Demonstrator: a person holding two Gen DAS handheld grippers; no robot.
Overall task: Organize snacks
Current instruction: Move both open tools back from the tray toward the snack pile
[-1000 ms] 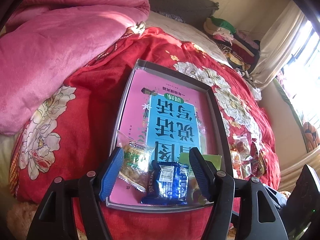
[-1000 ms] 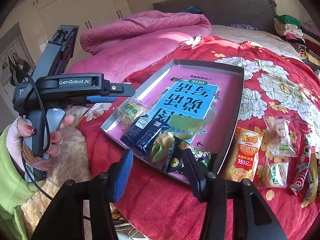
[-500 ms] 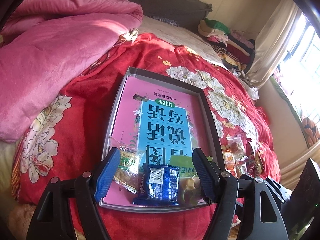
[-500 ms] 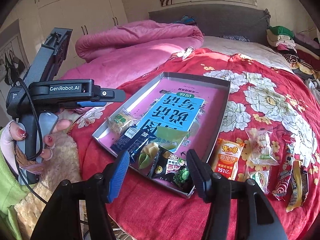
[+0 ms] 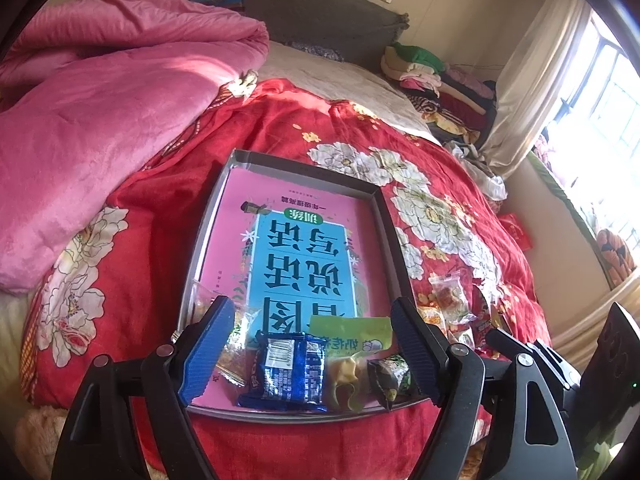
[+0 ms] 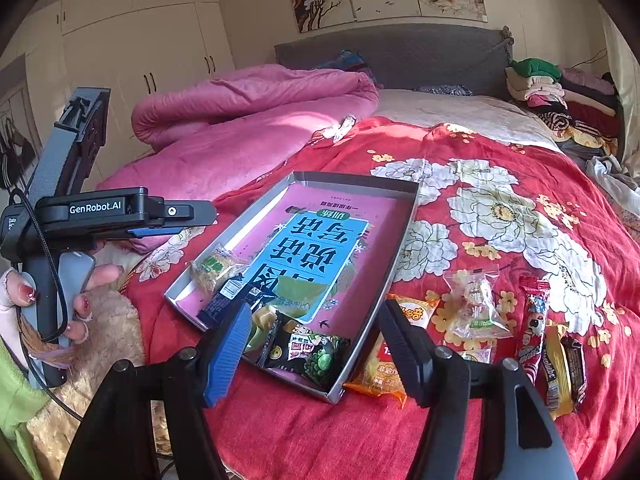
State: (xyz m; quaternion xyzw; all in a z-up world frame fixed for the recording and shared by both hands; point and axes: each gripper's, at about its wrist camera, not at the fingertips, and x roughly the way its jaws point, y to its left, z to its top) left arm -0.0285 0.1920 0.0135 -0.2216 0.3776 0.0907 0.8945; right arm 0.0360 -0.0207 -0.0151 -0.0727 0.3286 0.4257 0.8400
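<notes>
Snacks (image 6: pixel 476 312) loose on red quilt (image 6: pixel 500 208) beside tray (image 6: pixel 404 232), both grippers (image 5: pixel 312 344) (image 6: pixel 316 344) released, empty.

My left gripper (image 6: pixel 132 220): black body, "GenRobot.AI" marking, blue finger pads, black cable. My hand (image 6: pixel 48 300): red-painted nails, green sleeve.

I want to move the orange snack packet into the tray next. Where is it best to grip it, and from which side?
Probably take the orange snack packet by its crimped near end, coming from above with the open right hand-held gripper. It lies flat on the red quilt against the tray wall, so that side is blocked.
</notes>
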